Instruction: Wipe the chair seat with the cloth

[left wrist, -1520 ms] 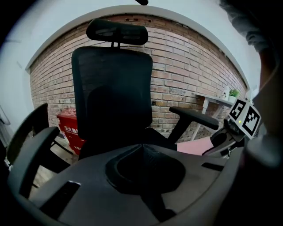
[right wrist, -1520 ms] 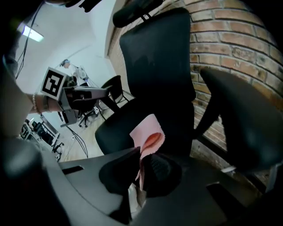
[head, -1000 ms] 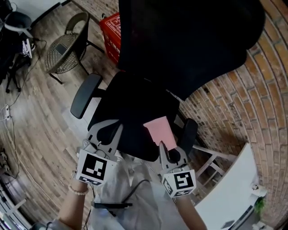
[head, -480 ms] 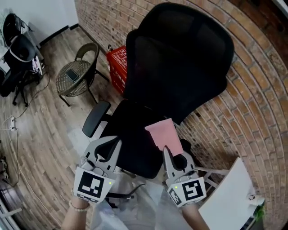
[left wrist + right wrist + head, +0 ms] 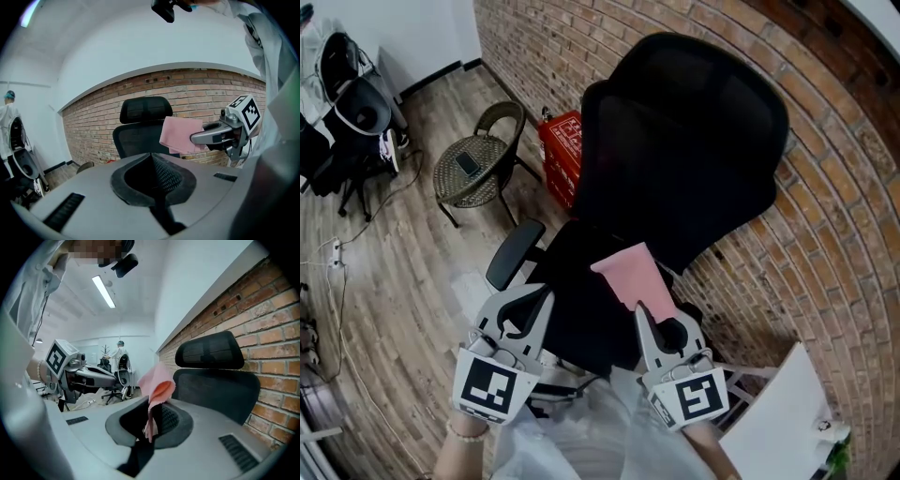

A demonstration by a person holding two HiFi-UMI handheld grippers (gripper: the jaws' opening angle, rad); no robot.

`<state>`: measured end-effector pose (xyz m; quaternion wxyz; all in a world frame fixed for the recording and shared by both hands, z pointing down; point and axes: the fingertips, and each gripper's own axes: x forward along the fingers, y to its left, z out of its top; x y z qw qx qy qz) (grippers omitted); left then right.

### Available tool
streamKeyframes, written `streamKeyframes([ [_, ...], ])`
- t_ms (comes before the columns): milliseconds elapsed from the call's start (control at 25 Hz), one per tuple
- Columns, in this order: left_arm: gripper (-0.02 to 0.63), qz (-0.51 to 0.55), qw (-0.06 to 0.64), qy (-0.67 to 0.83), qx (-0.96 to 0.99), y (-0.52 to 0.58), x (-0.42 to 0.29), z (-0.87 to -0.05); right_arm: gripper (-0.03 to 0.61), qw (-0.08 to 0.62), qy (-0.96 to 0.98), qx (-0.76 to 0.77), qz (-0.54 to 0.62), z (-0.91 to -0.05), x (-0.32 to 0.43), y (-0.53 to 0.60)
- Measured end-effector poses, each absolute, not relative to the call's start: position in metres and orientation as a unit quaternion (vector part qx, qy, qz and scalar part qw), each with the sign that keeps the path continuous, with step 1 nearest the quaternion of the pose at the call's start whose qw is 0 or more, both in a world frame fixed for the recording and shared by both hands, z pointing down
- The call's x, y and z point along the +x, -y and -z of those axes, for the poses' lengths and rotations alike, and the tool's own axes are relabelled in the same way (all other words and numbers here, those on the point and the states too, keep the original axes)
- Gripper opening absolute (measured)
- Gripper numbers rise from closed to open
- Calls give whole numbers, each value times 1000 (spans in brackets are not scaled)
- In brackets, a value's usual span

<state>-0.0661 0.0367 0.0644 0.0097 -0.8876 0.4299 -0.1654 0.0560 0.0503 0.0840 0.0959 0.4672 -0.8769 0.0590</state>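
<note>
My right tongs are clenched on the pink cloth. One edge is pinched between the jaws and the rest sticks forward, held up over the front of the chair seat. My left tongs are clenched too, nothing in them, level with the right ones near the seat's front edge. The black office chair backs onto a brick wall. A wicker chair and a red crate stand off to the left.

Chair seat partly covered by the pink cloth, red crate half hidden behind the chair back, white surface cut off at the corner, distant person too small to tell.
</note>
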Motion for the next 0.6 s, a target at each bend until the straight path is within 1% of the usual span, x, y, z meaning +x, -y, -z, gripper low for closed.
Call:
streamKeyframes([
  [440,18,165,31,-436,-884,-35,-66,-53,49,96,888,448,-43,-76,45,-42],
  [600,18,157,20,-437,-886,-34,-64,-52,49,99,888,448,-41,-76,48,-39],
])
